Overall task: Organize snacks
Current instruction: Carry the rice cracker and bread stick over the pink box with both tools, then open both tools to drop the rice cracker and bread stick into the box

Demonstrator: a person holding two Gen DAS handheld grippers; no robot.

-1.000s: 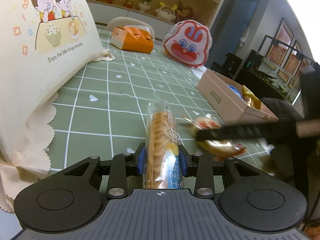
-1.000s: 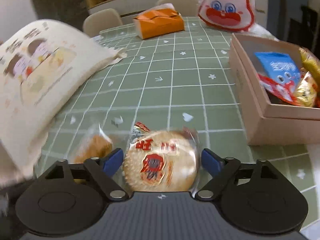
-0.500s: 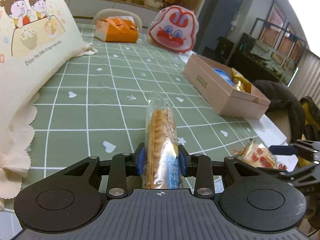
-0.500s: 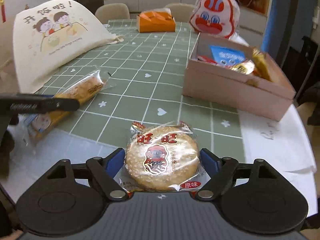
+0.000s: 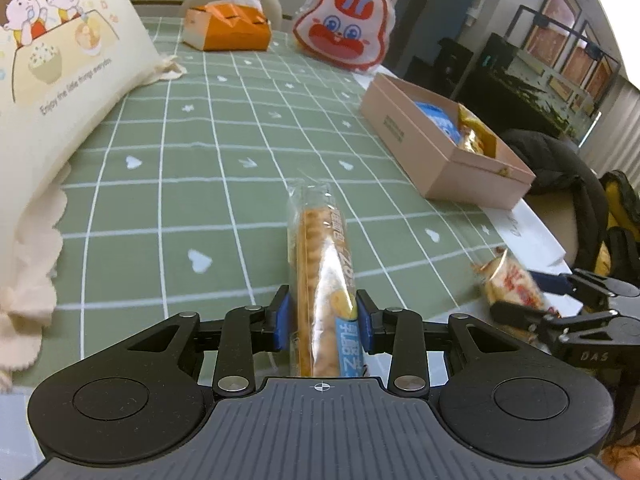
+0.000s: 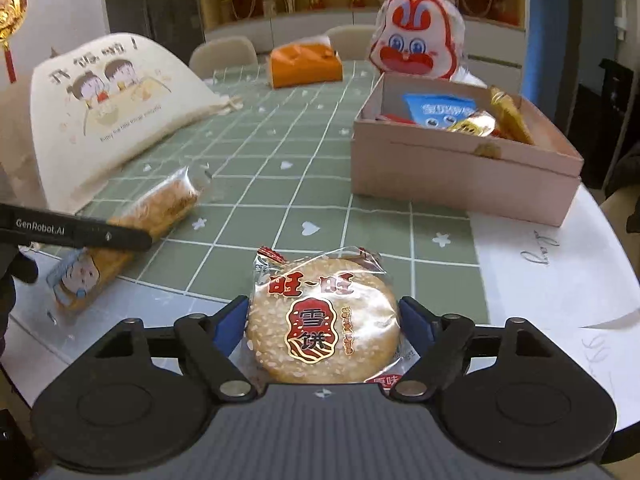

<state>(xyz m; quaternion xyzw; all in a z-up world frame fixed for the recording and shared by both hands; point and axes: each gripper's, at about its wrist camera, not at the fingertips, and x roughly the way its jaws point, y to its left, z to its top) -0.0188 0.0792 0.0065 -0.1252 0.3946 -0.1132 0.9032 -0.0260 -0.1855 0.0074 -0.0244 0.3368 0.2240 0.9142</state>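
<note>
Snacks are held in both grippers above the near edge of the table (image 5: 168,184). A long biscuit pack (image 5: 322,280) is pinched between the blue pads of the left gripper (image 5: 323,322), so its jaws are closed tight on the pack. The pack sticks out forward over the green checked cloth (image 6: 280,184). A round rice cracker (image 6: 323,326) in a clear wrapper with red letters is squeezed between the pads of the right gripper (image 6: 323,326), and its jaws are pressed on both sides of it.

A pink cardboard box (image 6: 460,184) is seen ahead on the right side of the table. More snacks are inside it: a blue packet (image 6: 442,109) and a gold wrapped one (image 6: 474,124). A cream cloth bag (image 6: 120,112) with two cartoon children on it is lying on the left side. An orange tissue box (image 6: 306,65) and a red and white bunny bag (image 6: 418,42) are placed at the far end of the table, near each other
</note>
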